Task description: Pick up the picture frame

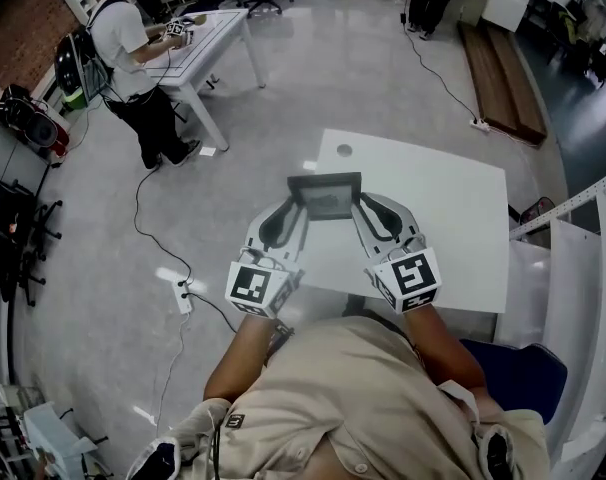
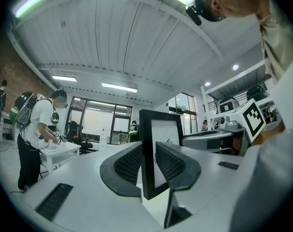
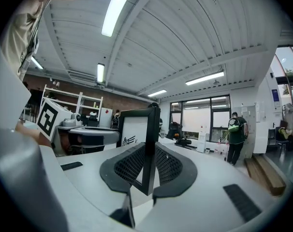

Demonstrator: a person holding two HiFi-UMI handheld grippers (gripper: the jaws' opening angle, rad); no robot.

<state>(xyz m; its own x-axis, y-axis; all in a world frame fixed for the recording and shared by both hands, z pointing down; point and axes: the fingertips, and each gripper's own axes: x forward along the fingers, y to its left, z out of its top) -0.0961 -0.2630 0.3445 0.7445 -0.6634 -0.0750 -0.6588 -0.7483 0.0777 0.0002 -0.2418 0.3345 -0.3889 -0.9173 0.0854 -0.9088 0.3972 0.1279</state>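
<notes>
A black picture frame (image 1: 325, 196) with a pale picture hangs in the air over the white table (image 1: 453, 218), held by both grippers. My left gripper (image 1: 294, 206) is shut on the frame's left edge, my right gripper (image 1: 356, 204) on its right edge. In the left gripper view the frame (image 2: 152, 153) stands upright between the ribbed pads (image 2: 129, 164), which press on its black border. In the right gripper view the frame (image 3: 149, 149) sits likewise between the pads (image 3: 168, 164). Both grippers point level, away from my body.
A person (image 1: 133, 58) stands at a second white table (image 1: 208, 43) at the far left. A cable and power strip (image 1: 183, 296) lie on the floor left of me. A long wooden bench (image 1: 501, 80) lies at the far right. A blue chair seat (image 1: 523, 373) is by my right side.
</notes>
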